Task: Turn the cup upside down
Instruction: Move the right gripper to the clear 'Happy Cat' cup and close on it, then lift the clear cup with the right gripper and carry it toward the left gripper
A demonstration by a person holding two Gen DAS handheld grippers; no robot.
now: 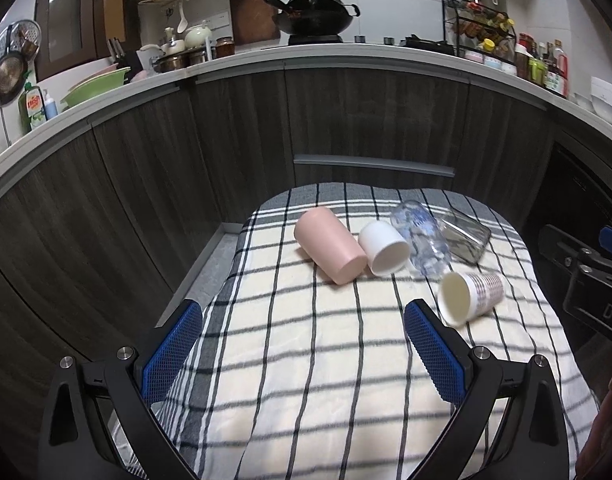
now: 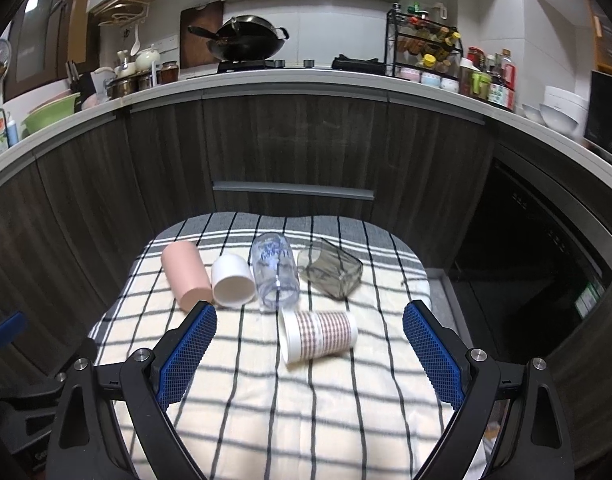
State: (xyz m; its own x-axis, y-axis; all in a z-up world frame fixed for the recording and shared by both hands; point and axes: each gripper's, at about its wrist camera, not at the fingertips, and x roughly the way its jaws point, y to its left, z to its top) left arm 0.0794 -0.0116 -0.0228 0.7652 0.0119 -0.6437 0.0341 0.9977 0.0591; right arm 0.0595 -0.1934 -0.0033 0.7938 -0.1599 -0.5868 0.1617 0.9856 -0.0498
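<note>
Several cups lie on their sides on a checked cloth [image 1: 306,360] [image 2: 286,400]: a pink cup [image 1: 329,245] [image 2: 186,276], a white cup [image 1: 383,249] [image 2: 232,284], a clear printed glass [image 1: 421,240] [image 2: 276,272], a grey square glass [image 1: 465,238] [image 2: 331,272] and a patterned paper cup [image 1: 471,296] [image 2: 317,336]. My left gripper [image 1: 302,344] is open and empty, short of the cups. My right gripper [image 2: 309,350] is open and empty, with the paper cup lying between and just beyond its fingertips.
Dark wood cabinets [image 1: 345,120] and a counter [image 1: 266,60] with a wok [image 1: 313,12], spice rack [image 1: 481,24] and dishes stand behind the table. The right gripper's body [image 1: 585,272] shows at the right edge of the left wrist view.
</note>
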